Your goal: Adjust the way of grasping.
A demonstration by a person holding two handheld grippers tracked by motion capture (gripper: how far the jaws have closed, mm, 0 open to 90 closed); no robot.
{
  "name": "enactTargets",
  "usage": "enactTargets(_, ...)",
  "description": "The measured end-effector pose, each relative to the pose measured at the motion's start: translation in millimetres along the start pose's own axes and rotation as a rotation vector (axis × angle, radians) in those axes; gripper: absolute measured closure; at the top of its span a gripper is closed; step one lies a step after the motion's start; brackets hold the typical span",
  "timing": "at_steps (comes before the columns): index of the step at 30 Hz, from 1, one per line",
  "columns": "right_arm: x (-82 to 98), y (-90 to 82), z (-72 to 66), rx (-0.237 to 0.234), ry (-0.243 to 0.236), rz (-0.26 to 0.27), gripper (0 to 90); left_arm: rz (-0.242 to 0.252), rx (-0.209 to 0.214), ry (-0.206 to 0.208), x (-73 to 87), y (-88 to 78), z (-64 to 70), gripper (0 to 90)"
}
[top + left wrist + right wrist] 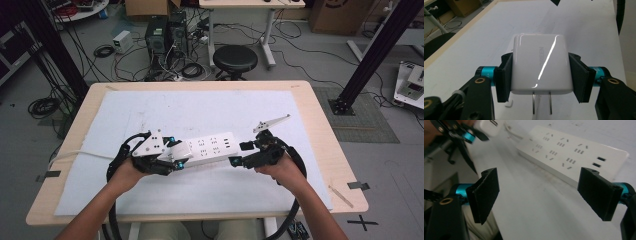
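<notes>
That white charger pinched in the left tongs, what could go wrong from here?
The charger is glossy and held only by its two smooth sides, so it might slip or twist between the left tongs. Its prongs could miss the slots on the power strip. The right tongs stand open beside the strip, not holding it, so a push might slide it.

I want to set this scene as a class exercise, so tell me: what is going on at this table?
A person works at a table with a gripper in each hand. The left gripper is shut on a white charger, its two prongs showing. A white power strip lies on the table's white sheet between the two grippers. The right gripper is open beside the strip's end, holding nothing. The charger is not yet plugged in.
</notes>
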State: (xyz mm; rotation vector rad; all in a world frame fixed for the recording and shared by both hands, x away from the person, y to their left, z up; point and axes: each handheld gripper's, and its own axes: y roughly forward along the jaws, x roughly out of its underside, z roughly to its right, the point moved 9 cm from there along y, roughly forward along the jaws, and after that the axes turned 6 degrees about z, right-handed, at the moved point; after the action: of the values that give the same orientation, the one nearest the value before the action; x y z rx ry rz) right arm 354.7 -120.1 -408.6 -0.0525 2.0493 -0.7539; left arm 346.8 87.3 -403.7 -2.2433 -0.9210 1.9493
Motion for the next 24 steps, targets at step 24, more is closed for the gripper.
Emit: enactTargets(24, -15.9, 42.6, -21.1, -0.137, 0.166, -0.036, 20.6, 0.025, 0.063, 0.105, -4.8, 26.6, 17.5, 42.5)
